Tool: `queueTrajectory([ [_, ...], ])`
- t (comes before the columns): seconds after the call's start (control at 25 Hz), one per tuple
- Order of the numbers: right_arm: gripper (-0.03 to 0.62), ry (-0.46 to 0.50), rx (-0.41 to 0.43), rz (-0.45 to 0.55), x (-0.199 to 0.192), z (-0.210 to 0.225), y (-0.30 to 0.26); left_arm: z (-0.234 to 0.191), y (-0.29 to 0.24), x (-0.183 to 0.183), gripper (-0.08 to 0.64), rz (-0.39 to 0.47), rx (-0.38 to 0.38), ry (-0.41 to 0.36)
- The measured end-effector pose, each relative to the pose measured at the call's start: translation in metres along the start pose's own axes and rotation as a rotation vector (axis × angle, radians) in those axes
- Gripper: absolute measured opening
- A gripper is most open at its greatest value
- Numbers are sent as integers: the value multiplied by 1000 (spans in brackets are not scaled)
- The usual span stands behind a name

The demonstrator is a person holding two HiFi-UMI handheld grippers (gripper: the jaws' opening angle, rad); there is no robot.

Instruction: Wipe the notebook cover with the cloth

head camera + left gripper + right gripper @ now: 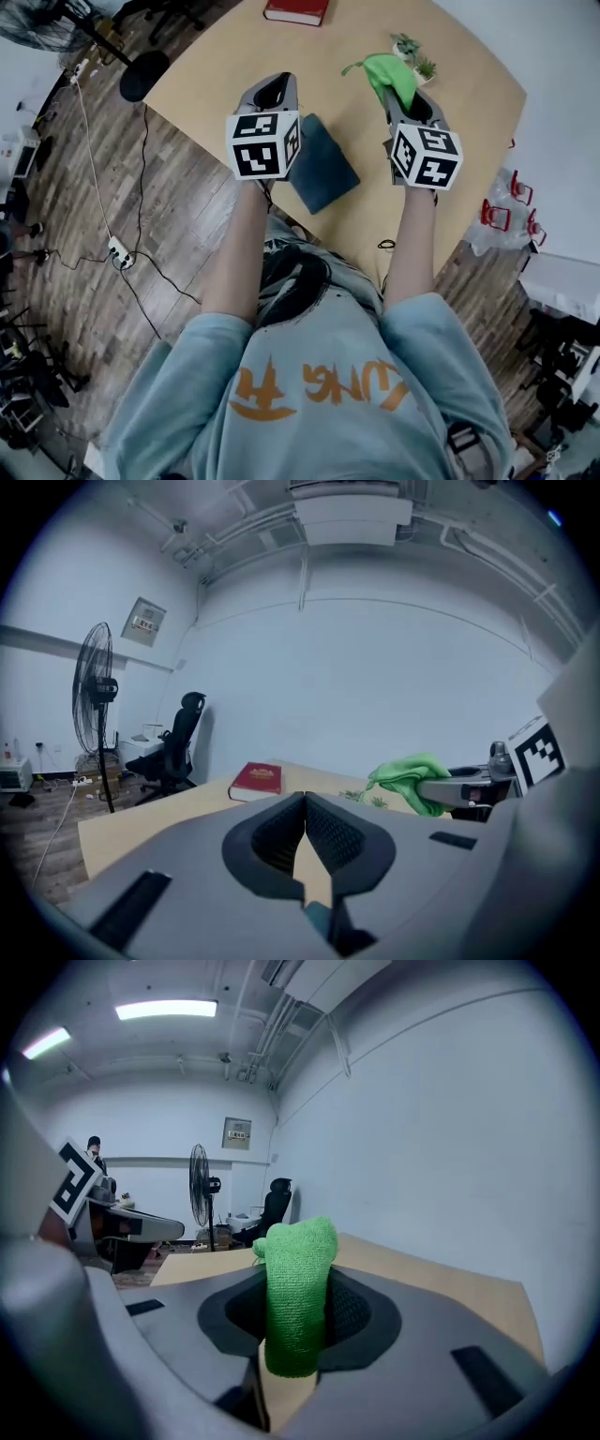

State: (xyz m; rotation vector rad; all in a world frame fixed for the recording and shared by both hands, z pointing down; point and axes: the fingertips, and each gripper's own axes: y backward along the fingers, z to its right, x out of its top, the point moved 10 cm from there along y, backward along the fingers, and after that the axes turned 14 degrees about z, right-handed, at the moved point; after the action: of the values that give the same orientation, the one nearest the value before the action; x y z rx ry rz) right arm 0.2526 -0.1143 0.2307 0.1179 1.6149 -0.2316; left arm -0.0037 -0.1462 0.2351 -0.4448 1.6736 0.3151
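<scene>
"Green cloth (295,1251) is clamped between the fingers of the right gripper (298,1302), with a fold standing up past them. Why is it gripped that way?"

"So that a free pad of fabric is left to be drawn across a cover, it is judged. No wiping is under way: the cloth is carried in the air, clear of the counter (216,66)."

"And where is the notebook (322,165) found?"

"It lies flat, dark blue, at the counter's near edge. In the head view it is seen between the two grippers and close beside the left gripper (272,92). It is touched by neither."

"What is done by the left one?"

"Its fingers are pressed together with nothing between them. It is probably held near so that the notebook can be pinned while it is rubbed. A red book (296,10) and small plants (413,56) are set at the far side, well apart from the notebook."
</scene>
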Motion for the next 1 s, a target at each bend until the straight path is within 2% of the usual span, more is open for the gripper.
queueTrajectory([
  [0.16,107,23,28,43,32,2,-24,-13,-8,33,20,92,60,0],
  [0.32,107,34,37,106,60,2,-40,-16,-16,64,20,169,78,-47],
  [0.52,107,58,21,161,80,-19,-27,-14,-5,82,20,208,61,-132],
  [0.8,107,69,-5,198,89,-34,-14,-20,8,98,20,266,40,-152],
  [1.0,107,68,-43,232,98,-39,-5,-20,18,105,19,306,-14,-139],
])
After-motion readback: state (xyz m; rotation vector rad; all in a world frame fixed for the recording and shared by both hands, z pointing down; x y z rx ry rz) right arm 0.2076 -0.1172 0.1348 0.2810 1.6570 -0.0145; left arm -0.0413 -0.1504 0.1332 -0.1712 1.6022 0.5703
